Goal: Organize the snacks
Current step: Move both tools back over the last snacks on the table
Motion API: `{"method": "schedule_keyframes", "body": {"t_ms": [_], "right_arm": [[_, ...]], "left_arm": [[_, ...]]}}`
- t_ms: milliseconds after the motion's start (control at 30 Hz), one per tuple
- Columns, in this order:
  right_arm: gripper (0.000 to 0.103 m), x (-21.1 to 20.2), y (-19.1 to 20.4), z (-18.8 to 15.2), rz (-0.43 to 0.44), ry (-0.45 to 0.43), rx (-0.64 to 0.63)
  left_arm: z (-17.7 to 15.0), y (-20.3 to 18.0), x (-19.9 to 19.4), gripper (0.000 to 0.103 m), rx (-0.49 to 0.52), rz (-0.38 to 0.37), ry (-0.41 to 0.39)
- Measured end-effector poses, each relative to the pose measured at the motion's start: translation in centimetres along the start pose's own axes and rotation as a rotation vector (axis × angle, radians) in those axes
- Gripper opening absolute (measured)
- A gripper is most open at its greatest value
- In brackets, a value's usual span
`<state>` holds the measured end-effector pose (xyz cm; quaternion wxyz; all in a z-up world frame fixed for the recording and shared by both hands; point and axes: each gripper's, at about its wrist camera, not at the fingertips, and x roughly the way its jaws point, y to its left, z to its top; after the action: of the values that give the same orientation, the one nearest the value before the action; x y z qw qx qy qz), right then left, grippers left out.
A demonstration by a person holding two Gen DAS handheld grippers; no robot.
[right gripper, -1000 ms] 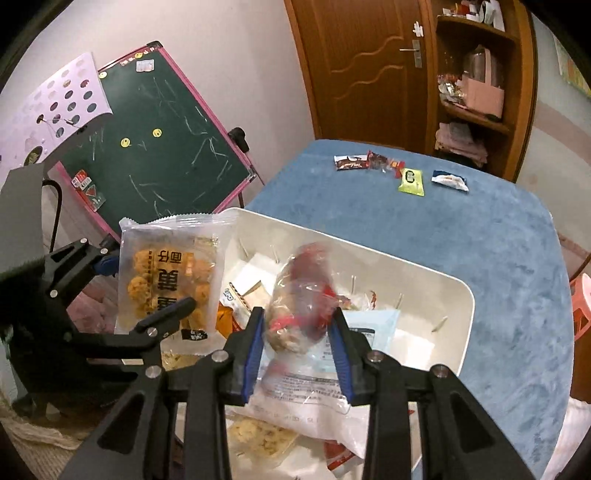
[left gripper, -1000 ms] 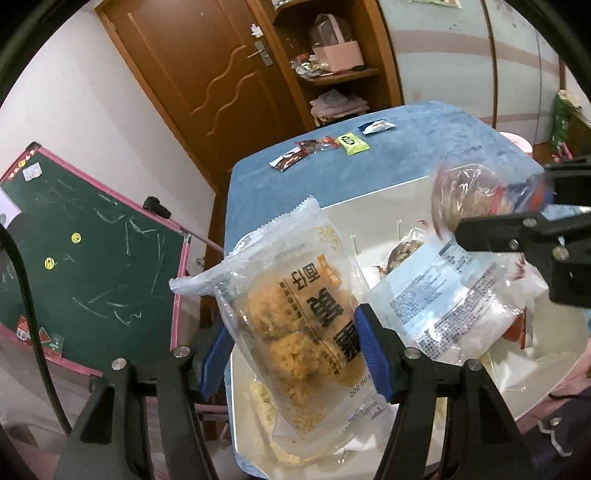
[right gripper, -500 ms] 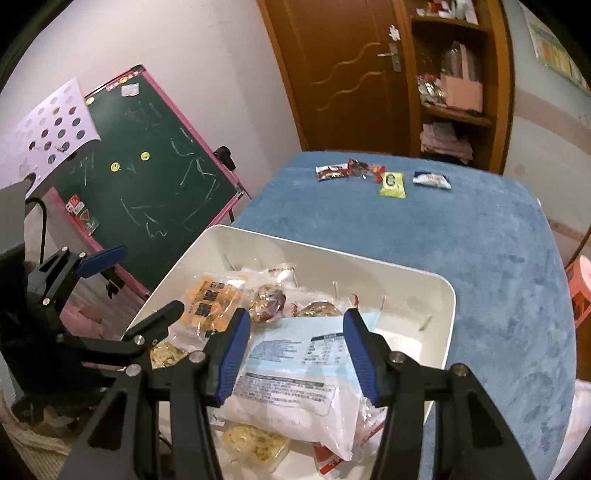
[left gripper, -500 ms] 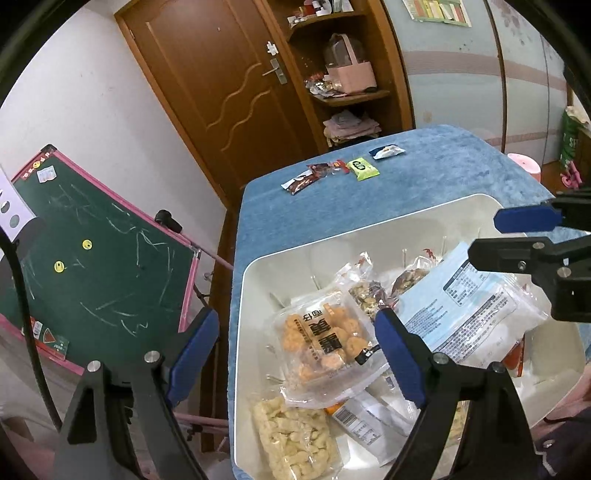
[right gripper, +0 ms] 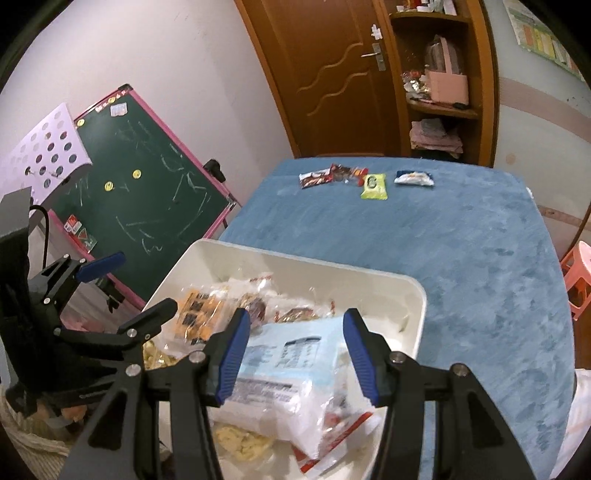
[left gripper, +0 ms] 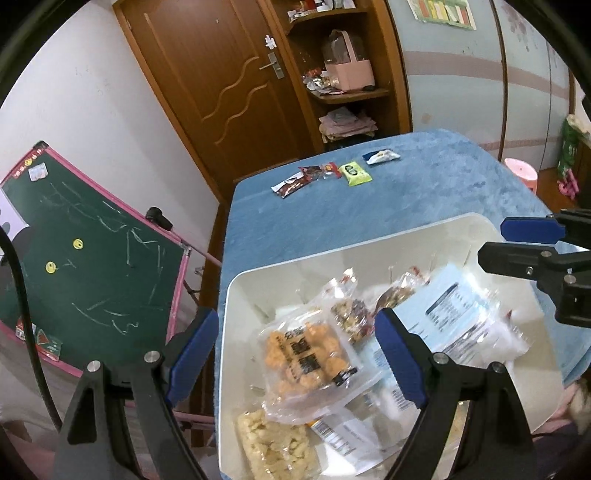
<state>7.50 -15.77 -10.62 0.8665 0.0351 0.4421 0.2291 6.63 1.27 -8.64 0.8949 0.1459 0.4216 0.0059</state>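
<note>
With both the left gripper (left gripper: 295, 350) and right gripper (right gripper: 291, 354) spread and empty above the white bin (right gripper: 417, 295), reach past it for the 4 snack packets (right gripper: 365, 179) beyond, approaching low.

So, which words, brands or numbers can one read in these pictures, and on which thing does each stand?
Nothing can be read with certainty.
Orange packet: dark character blocks, blurred.
Light blue packet: printed table, too small.
Green packet: dark oval logo, unreadable.
Poster: coloured columns, too small.
Chalkboard: scribbles only, no words.
</note>
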Motion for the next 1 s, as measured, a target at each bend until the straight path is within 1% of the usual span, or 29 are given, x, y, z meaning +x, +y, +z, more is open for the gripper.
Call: {"method": "schedule_keyframes", "body": {"t_ms": [167, 233, 300, 400, 467, 567, 633, 667, 700, 733, 767, 833, 900, 1000], "right_arm": [[0.053, -1.4, -1.0, 2.2, -0.021, -0.046, -0.027], [0.053, -1.8, -1.7, 3.3, -0.024, -0.055, -0.032], [0.053, -2.2, -2.5, 4.5, -0.025, -0.055, -0.030], [0.053, -2.7, -3.9, 6.8, -0.041, -0.060, -0.036], [0.053, -3.1, -4.7, 8.4, -0.058, -0.069, -0.041], [0.053, -3.7, -6.3, 11.5, -0.105, -0.081, -0.057], [0.053, -3.8, -7.5, 13.8, -0.141, -0.087, -0.067], [0.053, -3.8, -8.0, 14.8, -0.158, -0.090, -0.067], [0.053, -3.9, -8.9, 16.3, -0.177, -0.095, -0.064], [0.053, -3.9, -9.3, 17.1, -0.181, -0.093, -0.065], [0.053, -3.8, -10.1, 18.6, -0.191, -0.094, -0.064], [0.053, -3.5, -11.3, 21.0, -0.198, -0.085, -0.055], [0.053, -3.2, -12.3, 23.0, -0.199, -0.080, -0.051], [0.053, -2.2, -13.7, 26.1, -0.205, -0.066, -0.072]], "left_arm": [[2.7, 0.2, 0.1, 0.086, -0.013, 0.000, -0.007], [3.8, 0.2, 0.1, 0.086, -0.006, 0.004, -0.018], [5.6, -0.1, -0.1, 0.086, 0.026, 0.029, -0.036], [8.5, -0.8, -0.5, 0.086, 0.100, 0.065, -0.081], [10.7, -1.0, -0.6, 0.086, 0.139, 0.072, -0.106], [15.1, -0.9, 0.1, 0.086, 0.160, 0.083, -0.126], [18.1, -0.6, 1.2, 0.086, 0.152, 0.083, -0.118], [20.1, -0.3, 2.2, 0.086, 0.138, 0.083, -0.103], [21.3, -0.2, 2.9, 0.086, 0.130, 0.082, -0.092], [22.6, 0.0, 3.7, 0.086, 0.122, 0.083, -0.081], [24.1, 0.2, 4.8, 0.086, 0.115, 0.092, -0.071], [26.7, 0.2, 6.9, 0.086, 0.122, 0.132, -0.044], [29.2, 0.1, 9.4, 0.086, 0.130, 0.197, -0.015], [31.8, 0.0, 12.7, 0.086, 0.126, 0.221, 0.046]]}}
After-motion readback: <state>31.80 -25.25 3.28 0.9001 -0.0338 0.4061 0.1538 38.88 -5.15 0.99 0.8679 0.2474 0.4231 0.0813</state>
